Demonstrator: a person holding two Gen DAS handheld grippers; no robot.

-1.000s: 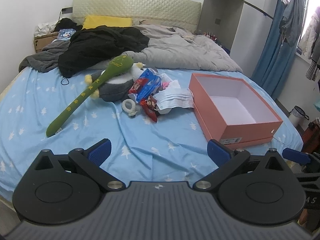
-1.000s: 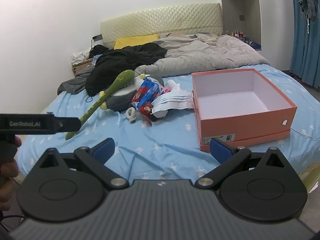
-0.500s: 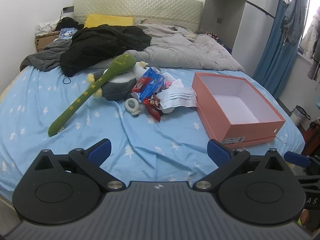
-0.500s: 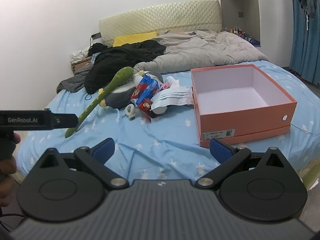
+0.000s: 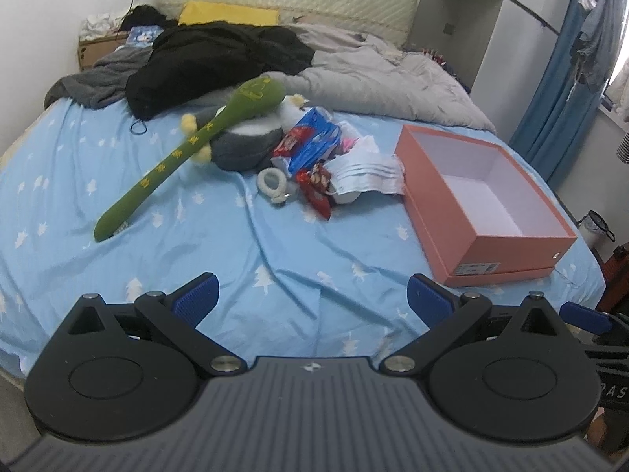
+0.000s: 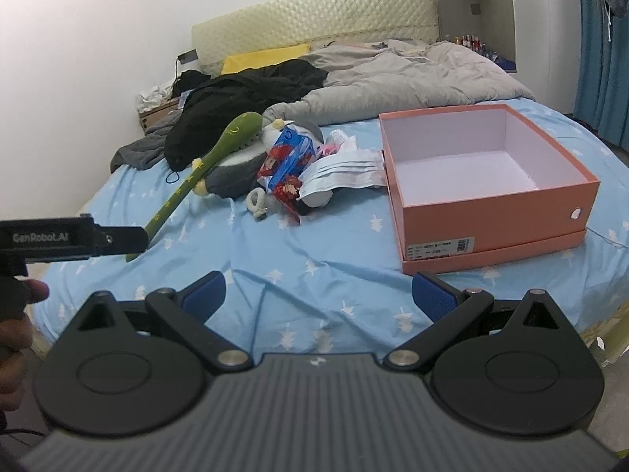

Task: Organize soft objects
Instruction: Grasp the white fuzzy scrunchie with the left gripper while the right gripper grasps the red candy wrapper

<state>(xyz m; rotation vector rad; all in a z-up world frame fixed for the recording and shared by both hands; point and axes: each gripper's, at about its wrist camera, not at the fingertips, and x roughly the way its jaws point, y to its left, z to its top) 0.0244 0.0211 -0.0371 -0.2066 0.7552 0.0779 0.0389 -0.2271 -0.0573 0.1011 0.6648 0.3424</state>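
A pile lies mid-bed on the blue sheet: a long green plush stick [image 5: 188, 149] [image 6: 204, 169] leaning on a grey plush toy [image 5: 243, 141] [image 6: 232, 173], a blue snack bag [image 5: 314, 141] [image 6: 291, 153], a red packet [image 5: 316, 183], a white fluffy ring [image 5: 273, 181] [image 6: 255, 198] and white face masks [image 5: 367, 173] [image 6: 346, 169]. An empty orange box [image 5: 507, 251] [image 6: 495, 216] stands to their right. My left gripper [image 5: 312, 299] and right gripper [image 6: 318, 295] hover open over the near edge of the bed, holding nothing.
Behind the pile lie a black garment [image 5: 220, 59], a grey duvet [image 5: 373, 82] and a yellow pillow [image 5: 228, 13]. Blue curtains [image 5: 558, 90] hang at the right. In the right wrist view the other gripper's body [image 6: 70, 238] and a hand [image 6: 15, 314] show at the left.
Both grippers have drifted slightly, so the pile and box have shifted a little in each view. Nothing on the bed has moved, and the jaws stay open.
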